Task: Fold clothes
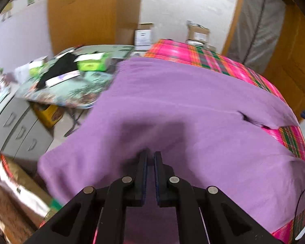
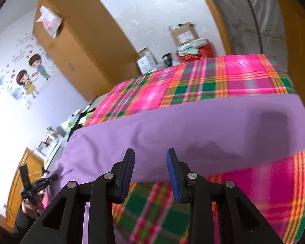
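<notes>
The purple garment lies spread on a bed covered by a pink plaid blanket, reaching from the bed's left edge, where a corner droops over the side, across to the right. In the right wrist view its long axis runs left to right across the picture, with straight far and near hems; which end is neck or waist I cannot tell, since no collar or sleeve shows clearly. A small dark slit or opening sits near its right part in the left wrist view.

The left gripper has its fingers drawn together, tips against the cloth; they seem to pinch a ridge of fabric, though blur hides whether any is truly caught. The right gripper hovers over the near hem with its fingers apart and nothing between them.

The risk, as I judge it: with only one side possibly held, a pull by the left would drag the garment askew or off the bed's left edge, skewing the fold. A thin pinch could also slip, and the plaid blanket beneath could be snagged along with the hem
</notes>
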A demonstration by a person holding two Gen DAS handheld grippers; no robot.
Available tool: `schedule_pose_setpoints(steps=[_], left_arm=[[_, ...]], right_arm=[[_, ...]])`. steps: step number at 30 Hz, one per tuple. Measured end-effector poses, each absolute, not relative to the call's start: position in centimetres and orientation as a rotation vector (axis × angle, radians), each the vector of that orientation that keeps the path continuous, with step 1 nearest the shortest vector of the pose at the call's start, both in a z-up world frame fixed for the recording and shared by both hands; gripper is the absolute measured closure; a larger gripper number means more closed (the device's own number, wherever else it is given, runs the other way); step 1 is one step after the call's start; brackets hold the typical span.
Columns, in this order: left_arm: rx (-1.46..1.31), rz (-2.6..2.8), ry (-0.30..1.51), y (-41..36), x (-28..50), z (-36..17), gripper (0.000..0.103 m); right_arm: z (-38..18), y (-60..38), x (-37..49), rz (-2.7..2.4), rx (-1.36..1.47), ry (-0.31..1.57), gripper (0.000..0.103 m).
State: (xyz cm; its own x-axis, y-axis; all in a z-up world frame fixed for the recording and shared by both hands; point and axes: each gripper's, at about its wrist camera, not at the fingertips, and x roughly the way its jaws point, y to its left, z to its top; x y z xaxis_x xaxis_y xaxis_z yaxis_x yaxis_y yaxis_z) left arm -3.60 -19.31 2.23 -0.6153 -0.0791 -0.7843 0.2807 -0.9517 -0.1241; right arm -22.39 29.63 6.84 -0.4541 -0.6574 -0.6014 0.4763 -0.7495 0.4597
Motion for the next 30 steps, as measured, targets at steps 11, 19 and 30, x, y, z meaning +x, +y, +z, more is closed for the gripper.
schedule_pose_setpoints(steps=[11, 19, 30], left_arm=[[1.099, -2.507, 0.54, -25.5, 4.0, 2.8, 0.09], [1.107, -2.513, 0.678, -26.6, 2.8, 1.2, 0.086], [1.112, -2.486, 0.663, -26.2, 1.2, 1.0, 0.083]], right_arm=[[5.3, 24.3, -10.1, -2.061, 1.053, -0.134, 0.067], [2.8, 17.7, -1.1, -1.906, 0.988, 0.202, 0.062], [0.7, 12.6, 5.3, -1.792, 0.823, 0.62, 0.062]])
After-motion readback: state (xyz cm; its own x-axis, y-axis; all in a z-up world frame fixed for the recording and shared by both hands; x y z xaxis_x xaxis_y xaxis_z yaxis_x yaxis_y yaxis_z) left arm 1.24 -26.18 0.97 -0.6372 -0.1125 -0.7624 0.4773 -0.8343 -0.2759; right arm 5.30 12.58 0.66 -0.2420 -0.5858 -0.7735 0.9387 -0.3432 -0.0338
